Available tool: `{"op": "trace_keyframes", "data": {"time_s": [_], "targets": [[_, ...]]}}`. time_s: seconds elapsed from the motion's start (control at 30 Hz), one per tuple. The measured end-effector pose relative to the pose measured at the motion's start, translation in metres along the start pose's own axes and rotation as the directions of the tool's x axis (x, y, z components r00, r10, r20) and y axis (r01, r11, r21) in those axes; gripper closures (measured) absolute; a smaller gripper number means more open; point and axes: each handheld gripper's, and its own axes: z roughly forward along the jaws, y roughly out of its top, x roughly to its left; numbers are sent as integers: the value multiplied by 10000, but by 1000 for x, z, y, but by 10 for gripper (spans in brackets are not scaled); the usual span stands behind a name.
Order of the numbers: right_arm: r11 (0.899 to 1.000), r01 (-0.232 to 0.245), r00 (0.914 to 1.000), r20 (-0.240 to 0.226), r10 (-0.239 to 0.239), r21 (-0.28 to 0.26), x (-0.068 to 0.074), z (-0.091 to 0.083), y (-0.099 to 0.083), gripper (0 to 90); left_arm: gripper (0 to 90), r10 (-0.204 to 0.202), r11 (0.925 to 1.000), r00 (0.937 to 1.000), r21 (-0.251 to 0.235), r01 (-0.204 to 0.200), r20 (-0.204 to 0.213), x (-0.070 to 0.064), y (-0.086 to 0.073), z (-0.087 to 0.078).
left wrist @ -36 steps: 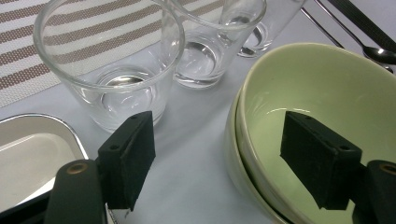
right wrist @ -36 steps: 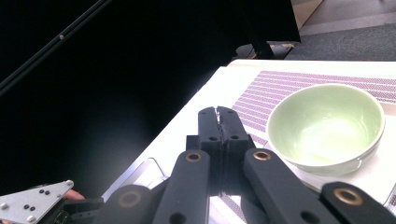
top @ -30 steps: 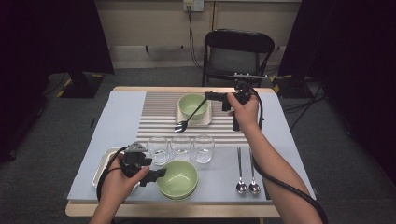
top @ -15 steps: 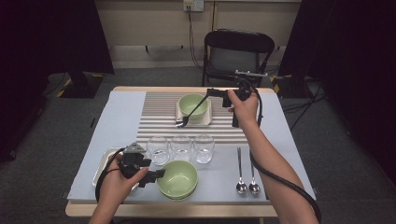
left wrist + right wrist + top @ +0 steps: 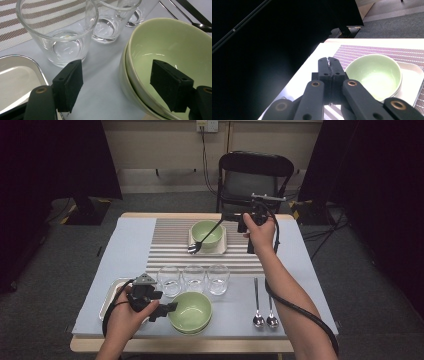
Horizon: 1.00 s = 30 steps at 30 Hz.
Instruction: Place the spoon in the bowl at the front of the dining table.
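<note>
Glossy ceramic bowl [image 5: 172,45], clear glass tumbler [image 5: 58,27], shiny metal spoon [image 5: 196,246]

At frame centre a pale green bowl [image 5: 207,233] sits on a white square plate [image 5: 221,247] over a mat [image 5: 170,242] striped brown and white, while lower down clear glasses [image 5: 194,278] and stacked pale green bowls [image 5: 190,312] stand on a light blue-grey table cover [image 5: 125,251], beside black grippers [image 5: 171,306].

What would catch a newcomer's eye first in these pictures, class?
The right hand-held gripper holds a spoon slanting over the green bowl on the striped mat at the far side. Nearer, the left hand-held gripper is open beside the stacked green bowls, with three glasses in a row behind.
</note>
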Motion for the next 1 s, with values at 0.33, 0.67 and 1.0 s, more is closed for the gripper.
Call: {"op": "trace_keyframes", "data": {"time_s": [0.33,0.67,1.0], "targets": [[9996,-193,9996,191,197,-186,-7,2,3,900,261,15,10000,10000,-1,-15,-10,1,-1,-1],[9991,-306,9984,460,320,-300,-15,1,5,900,261,-17,10000,10000,37,16,51,0,0,0],[9991,-119,9975,688,147,-411,-15,4,12,900,261,9,10000,10000,62,-10,24,1,-1,1]]}}
